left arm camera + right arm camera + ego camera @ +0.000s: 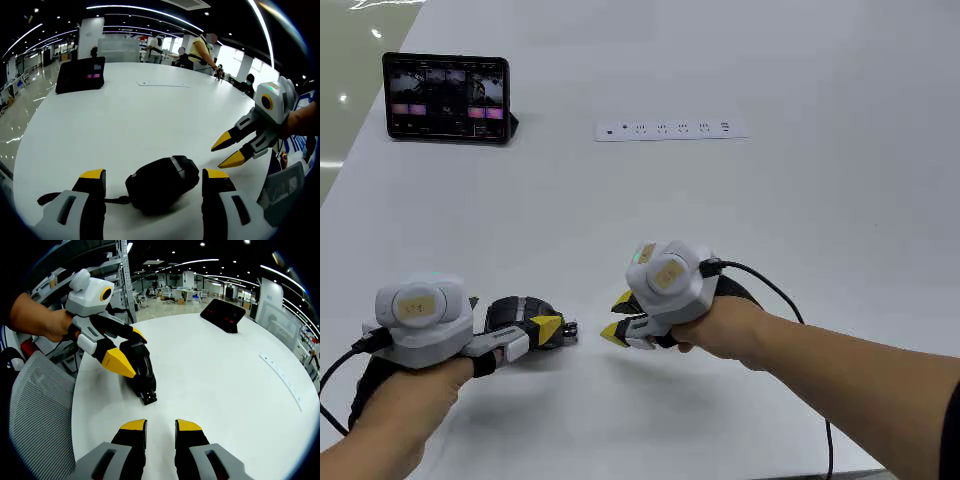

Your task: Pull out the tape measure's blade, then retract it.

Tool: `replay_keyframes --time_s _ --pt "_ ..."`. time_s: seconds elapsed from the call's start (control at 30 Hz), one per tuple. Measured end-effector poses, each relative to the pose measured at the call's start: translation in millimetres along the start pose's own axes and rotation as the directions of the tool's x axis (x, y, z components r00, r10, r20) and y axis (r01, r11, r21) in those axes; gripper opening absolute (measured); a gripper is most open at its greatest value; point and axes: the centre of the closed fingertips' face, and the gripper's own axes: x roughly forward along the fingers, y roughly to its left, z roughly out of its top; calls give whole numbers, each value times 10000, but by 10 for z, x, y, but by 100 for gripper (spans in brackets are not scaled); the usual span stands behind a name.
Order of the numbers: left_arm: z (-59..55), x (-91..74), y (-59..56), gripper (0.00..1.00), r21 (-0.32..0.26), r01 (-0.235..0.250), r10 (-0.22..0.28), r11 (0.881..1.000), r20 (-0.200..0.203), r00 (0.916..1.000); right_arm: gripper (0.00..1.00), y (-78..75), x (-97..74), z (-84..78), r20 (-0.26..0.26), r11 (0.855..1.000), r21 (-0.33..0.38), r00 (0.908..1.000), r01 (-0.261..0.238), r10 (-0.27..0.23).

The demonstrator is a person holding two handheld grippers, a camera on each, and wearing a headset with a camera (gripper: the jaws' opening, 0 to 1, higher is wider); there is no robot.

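While the tape measure (161, 184) lies on the bench (125, 115), left tongs (154, 176) straddle it, open; right tongs (160, 426) sit nearby, slightly parted, empty.

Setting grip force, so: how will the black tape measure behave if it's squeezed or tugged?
The tape measure looks like a rigid case, so it probably won't deform between the left tool's open jaws. Lying flat on the smooth white table, it would likely slide rather than roll if tugged unheld. Its rounded sides might let it twist in a loose grip.
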Motion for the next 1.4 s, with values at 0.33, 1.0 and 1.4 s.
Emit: replay_keyframes --time_s 0.33,1.0,1.4 --pt "-75 -150 80 86 458 353 -349 9983 -109 9993 24 -71 -378 -183 306 9973 107 9969 724 -727" --pt "-356 -498 85 99 1559 1678 -1548 9734 -922 9836 38 -216 -1069 -841 513 9758 1450 9837 1635 -1724" --pt "-427 -709 257 99 1173 1616 -1504 9799 -988 9837 57 -214 -1364 -1184 500 9725 1715 9844 1578 -1686"
